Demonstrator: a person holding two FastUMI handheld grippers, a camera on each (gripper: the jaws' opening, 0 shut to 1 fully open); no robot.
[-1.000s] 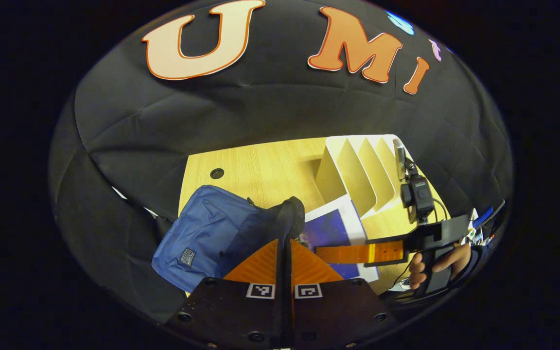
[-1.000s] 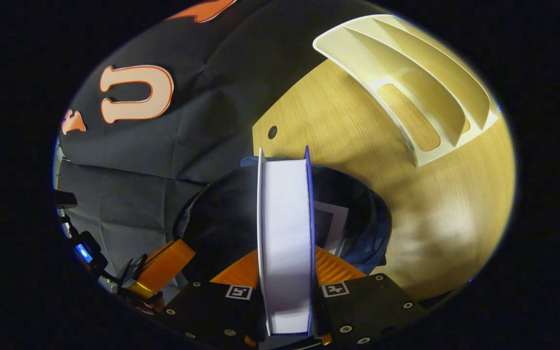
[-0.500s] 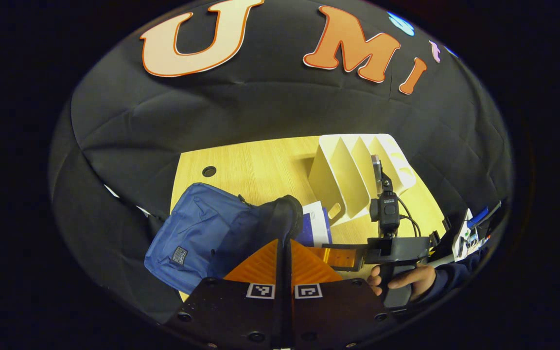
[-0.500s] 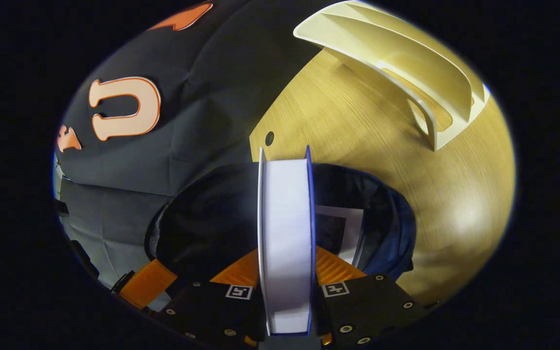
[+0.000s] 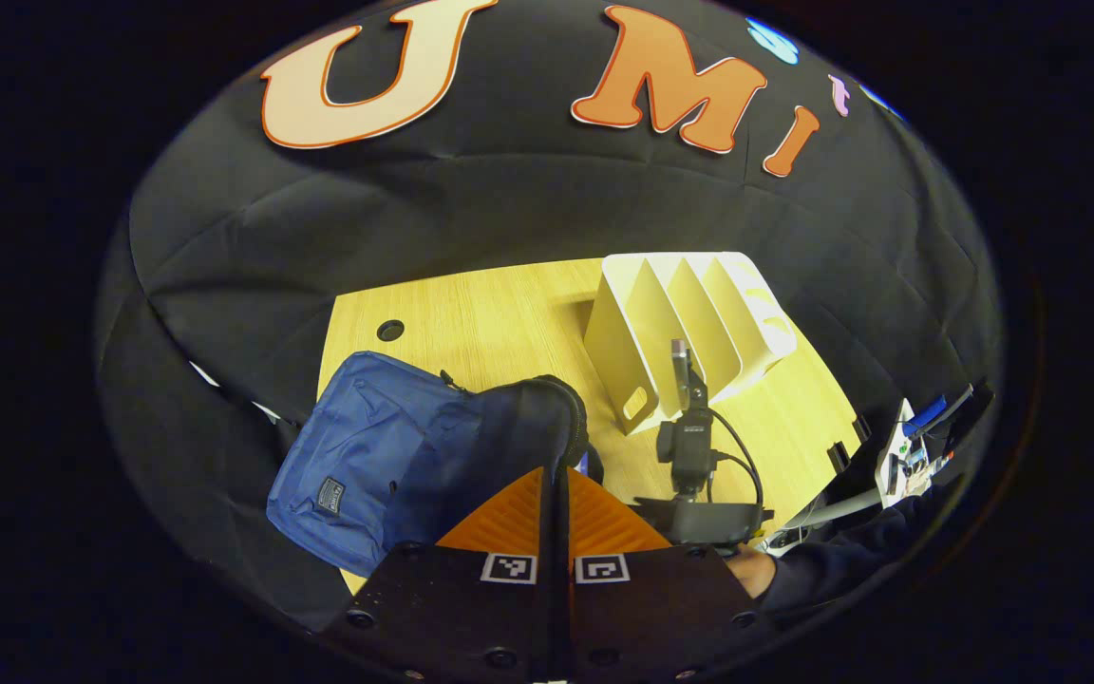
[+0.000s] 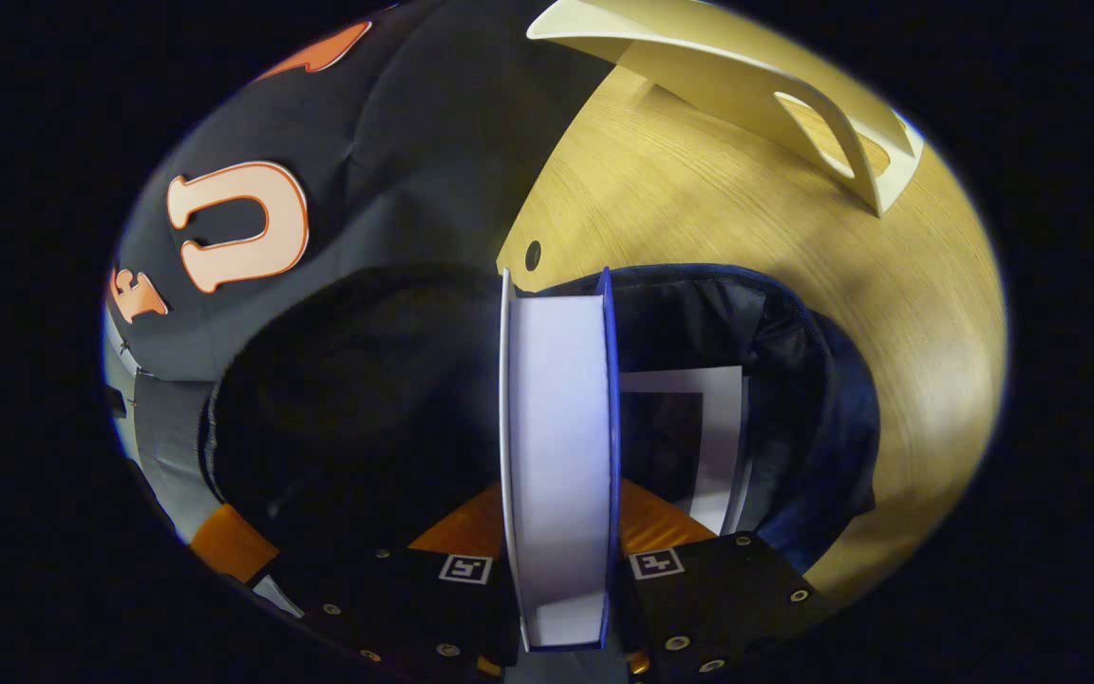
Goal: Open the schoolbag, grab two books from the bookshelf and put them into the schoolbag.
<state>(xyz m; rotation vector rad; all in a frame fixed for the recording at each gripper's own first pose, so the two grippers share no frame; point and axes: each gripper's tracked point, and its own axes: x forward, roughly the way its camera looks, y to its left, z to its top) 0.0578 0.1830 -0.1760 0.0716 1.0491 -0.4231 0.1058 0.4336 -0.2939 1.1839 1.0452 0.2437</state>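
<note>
1. While the left gripper [image 5: 556,475] pinches the blue schoolbag's [image 5: 367,456] mouth, the right gripper [image 6: 558,532] clamps a book [image 6: 558,456].
2. Book now deeper inside the bag, near the desk's [image 6: 699,218] left edge, beside another book [image 6: 708,427].

On the desk [image 5: 499,323] the schoolbag [image 5: 367,456] was laid at the near left and the bookshelf [image 5: 680,323] was stood at the far right, well apart from it. In the left gripper view, the left gripper [image 5: 558,475] was set at the bag's right rim, with the right gripper [image 5: 689,513] just to its right, near the shelf. In the right gripper view, a book [image 6: 558,456] was held on edge over the open bag mouth, and a second book [image 6: 699,437] was seen lying inside the bag, to its right.
</note>
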